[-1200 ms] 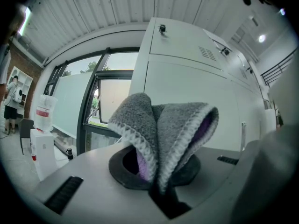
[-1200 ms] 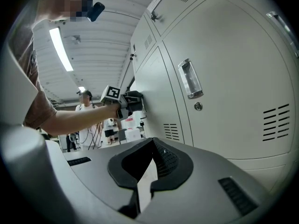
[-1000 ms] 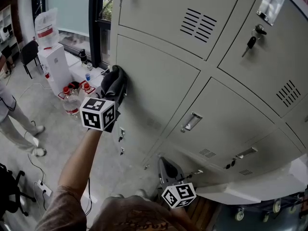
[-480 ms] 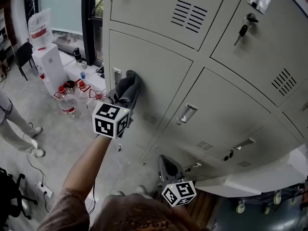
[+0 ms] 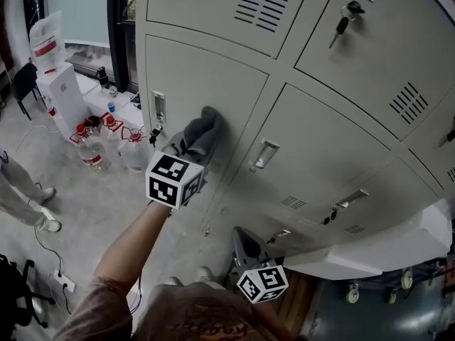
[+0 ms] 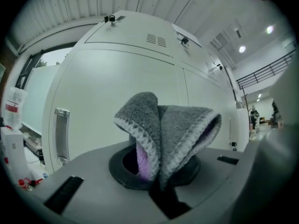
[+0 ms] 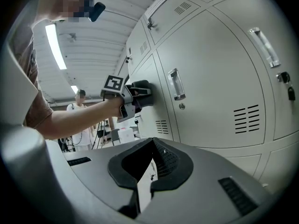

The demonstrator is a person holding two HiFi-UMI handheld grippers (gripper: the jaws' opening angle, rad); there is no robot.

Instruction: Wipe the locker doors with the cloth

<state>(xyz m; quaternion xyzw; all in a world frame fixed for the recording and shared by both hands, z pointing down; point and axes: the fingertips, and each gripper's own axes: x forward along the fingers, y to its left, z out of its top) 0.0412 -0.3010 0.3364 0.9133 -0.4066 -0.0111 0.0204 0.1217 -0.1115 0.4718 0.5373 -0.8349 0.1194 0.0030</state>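
Observation:
A grey cloth point(image 5: 204, 132) with a lilac inner side point(image 6: 174, 124) is pressed against a pale grey locker door point(image 5: 206, 77), right of its upright handle point(image 5: 159, 108). My left gripper point(image 5: 197, 146) is shut on the cloth, and its marker cube faces the head camera. In the left gripper view the cloth bulges out of the left gripper point(image 6: 157, 178) and hides the jaw tips. My right gripper point(image 5: 244, 243) hangs low by the person's body, shut and empty, away from the doors. From the right gripper point(image 7: 149, 158) I see the left gripper point(image 7: 141, 90) against the door.
More locker doors surround it, one with a recessed handle point(image 5: 264, 153) and one with hanging keys point(image 5: 342, 17). Water bottles point(image 5: 89, 152) and a white dispenser point(image 5: 60, 84) stand on the floor at left. A person's legs point(image 5: 23, 199) are at the far left.
My left gripper has slid the cloth rightwards across the door, from its left edge to past the handle. The right gripper has stayed in place.

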